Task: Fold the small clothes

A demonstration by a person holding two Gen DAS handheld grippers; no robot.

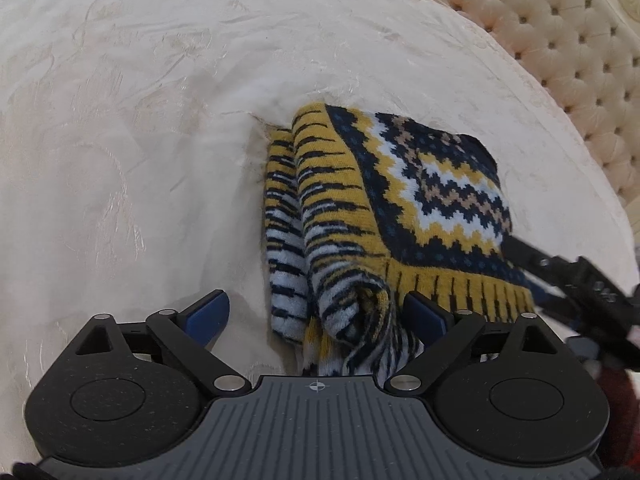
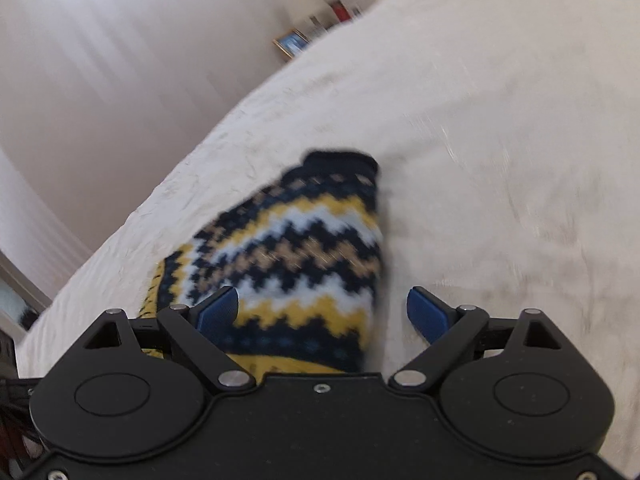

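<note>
Knitted sweater lies folded, near end hidden under both wide-open, empty jaws; right view blurred.

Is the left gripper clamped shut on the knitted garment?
No, the left gripper is open, blue fingers spread either side of the knitted garment.

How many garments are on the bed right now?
1. The patterned knit sweater lies folded on the cream bedspread, between the open left gripper and open right gripper. More could lie outside both views.
</note>
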